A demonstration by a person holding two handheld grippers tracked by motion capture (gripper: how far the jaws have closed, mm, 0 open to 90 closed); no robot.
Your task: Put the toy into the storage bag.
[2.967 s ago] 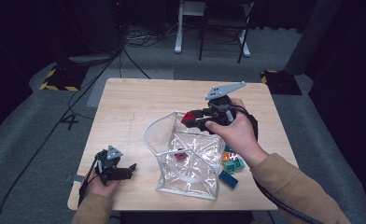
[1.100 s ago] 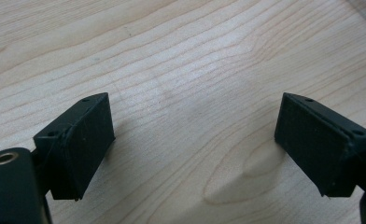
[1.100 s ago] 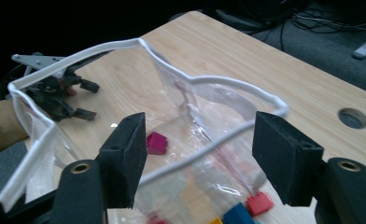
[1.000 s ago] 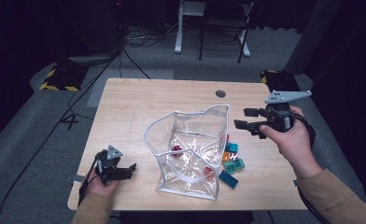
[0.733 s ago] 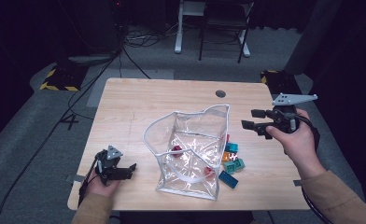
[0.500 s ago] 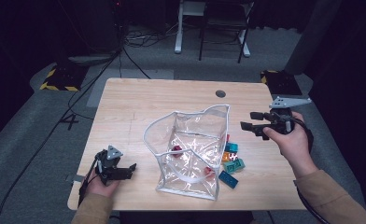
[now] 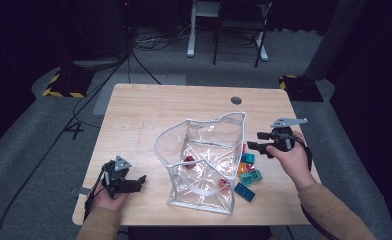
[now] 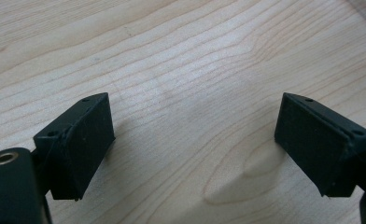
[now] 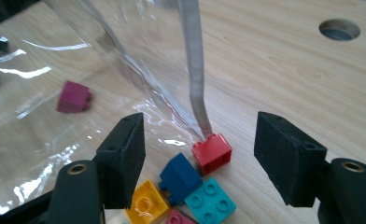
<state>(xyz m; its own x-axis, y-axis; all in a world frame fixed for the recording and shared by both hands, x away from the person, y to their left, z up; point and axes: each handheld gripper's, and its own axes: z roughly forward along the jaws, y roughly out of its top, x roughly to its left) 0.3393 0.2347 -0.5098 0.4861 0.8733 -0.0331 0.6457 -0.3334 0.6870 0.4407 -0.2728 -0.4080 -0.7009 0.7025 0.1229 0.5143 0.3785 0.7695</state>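
Table [image 7: 149,115]: far and left portions bare wood, open passage. Clear plastic bag [image 7: 204,160]: stands mid-table, blocks the straight path between the two hands. Toy bricks [image 7: 248,172]: clustered against the bag's right wall; red brick [image 9: 212,151] touches the bag's seam, bare wood beyond it.

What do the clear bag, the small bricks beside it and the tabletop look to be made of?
Clear bag: likely soft vinyl, glossy; it creases, glares and shows bricks through it, with a grey fabric-like edge trim.
Bricks: hard moulded plastic, studded, smooth solid colours.
Tabletop: light wood or wood-look laminate, matt, with visible grain.
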